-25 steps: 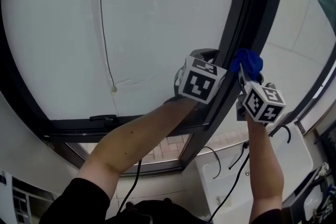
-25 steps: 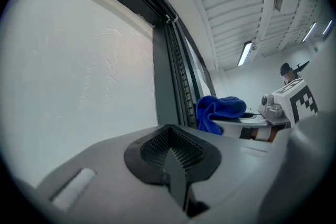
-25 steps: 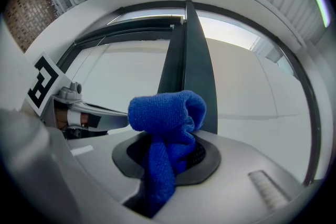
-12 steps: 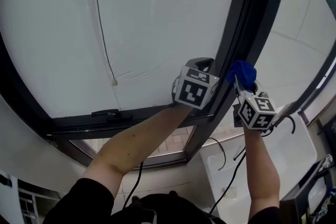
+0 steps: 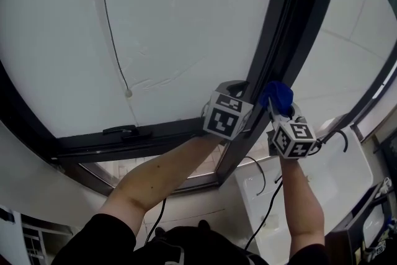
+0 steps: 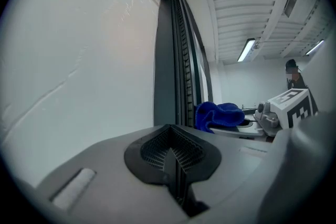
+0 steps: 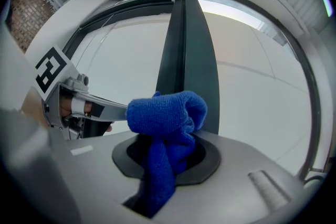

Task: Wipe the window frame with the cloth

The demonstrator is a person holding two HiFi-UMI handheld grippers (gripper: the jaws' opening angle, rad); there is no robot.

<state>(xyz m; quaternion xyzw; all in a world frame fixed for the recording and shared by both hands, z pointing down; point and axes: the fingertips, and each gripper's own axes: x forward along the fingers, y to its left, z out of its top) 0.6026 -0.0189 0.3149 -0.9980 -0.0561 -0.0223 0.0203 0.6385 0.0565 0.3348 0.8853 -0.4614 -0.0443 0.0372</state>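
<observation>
Window frame (image 5: 273, 65), dark upright: blue cloth (image 7: 168, 113) is clamped in the right gripper (image 7: 163, 162) and held against it for wiping. Left gripper (image 6: 173, 165), jaws closed on nothing, is parked alongside.

no legible words or numbers; only square markers on left gripper's cube (image 5: 226, 118) and right gripper's cube (image 5: 293, 138)

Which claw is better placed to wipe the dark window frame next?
Right. The right claw is shut on the blue cloth, held up at the dark frame. The left claw is shut with nothing in it, so it has nothing to wipe with.
</observation>
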